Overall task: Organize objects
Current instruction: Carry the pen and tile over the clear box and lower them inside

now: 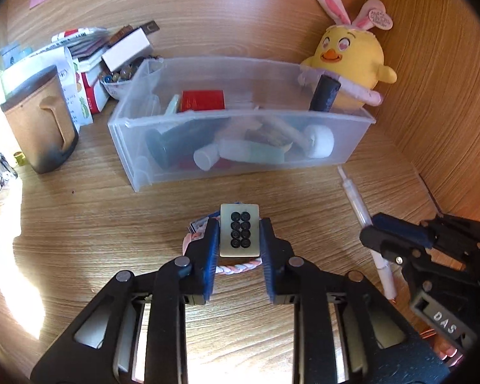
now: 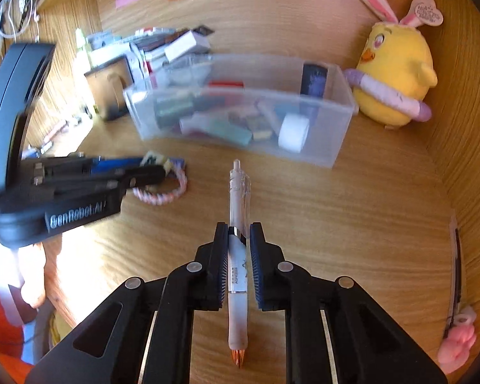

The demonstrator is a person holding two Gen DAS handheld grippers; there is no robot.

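the left hand-held gripper [image 1: 239, 235] is clamped on a mahjong tile [image 1: 239, 230] just in front of the clear bin [image 1: 342, 156]. a braided bracelet [image 1: 236, 267] lies under it, so the tile's cord could snag and drag it along. the right hand-held gripper [image 2: 239, 256] is clamped on a pen [image 2: 238, 256] in front of the bin; held lengthwise, the pen may slip. counted: one tile, one bracelet, one pen, one bin, one plush chick [image 1: 352, 67] behind the bin, all on the bench [image 1: 89, 217].

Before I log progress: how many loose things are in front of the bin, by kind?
Pens: 1, in the right gripper
Mahjong tiles: 1, in the left gripper
Braided bracelets: 1
Total: 3
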